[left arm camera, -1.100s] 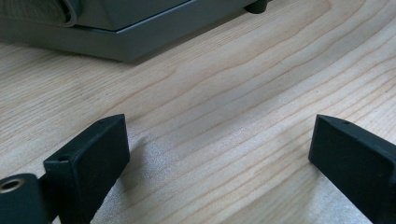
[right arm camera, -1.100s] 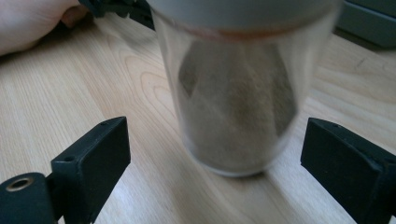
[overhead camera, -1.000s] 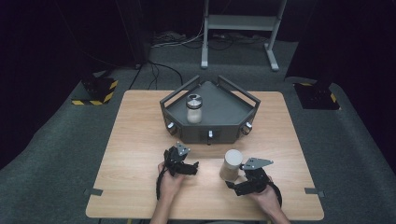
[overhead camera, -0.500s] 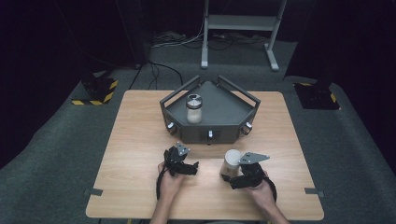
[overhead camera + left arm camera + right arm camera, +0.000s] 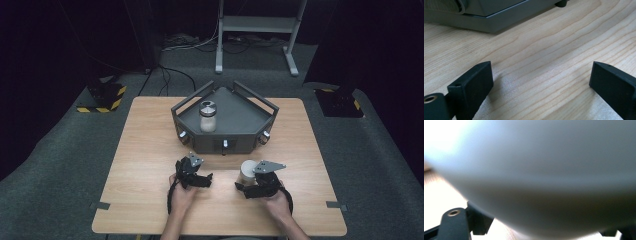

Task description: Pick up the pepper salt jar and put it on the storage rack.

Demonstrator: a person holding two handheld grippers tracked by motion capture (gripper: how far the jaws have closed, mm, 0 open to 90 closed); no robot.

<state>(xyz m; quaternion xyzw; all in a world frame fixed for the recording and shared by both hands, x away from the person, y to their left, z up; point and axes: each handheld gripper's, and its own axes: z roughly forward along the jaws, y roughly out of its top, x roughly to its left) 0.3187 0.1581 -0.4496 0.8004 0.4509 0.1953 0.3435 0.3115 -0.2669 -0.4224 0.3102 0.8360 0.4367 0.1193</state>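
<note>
Between the jaws of the right hand-held gripper (image 5: 246,180) we note the pale cup (image 5: 247,171), grasped and standing on the surface (image 5: 145,150). The left hand-held gripper (image 5: 541,82) is released, jaws wide, nothing between them. Beyond both, the grey tray (image 5: 240,117) carries one jar (image 5: 208,116). We judge the cup's transfer to the tray not yet done.

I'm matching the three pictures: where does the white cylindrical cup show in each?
High view: white cylindrical cup at lower centre-right, against the right gripper.
Right gripper view: its blurred white wall looms close.
Left gripper view: not there.
Shared landmark: the wooden table.
</note>
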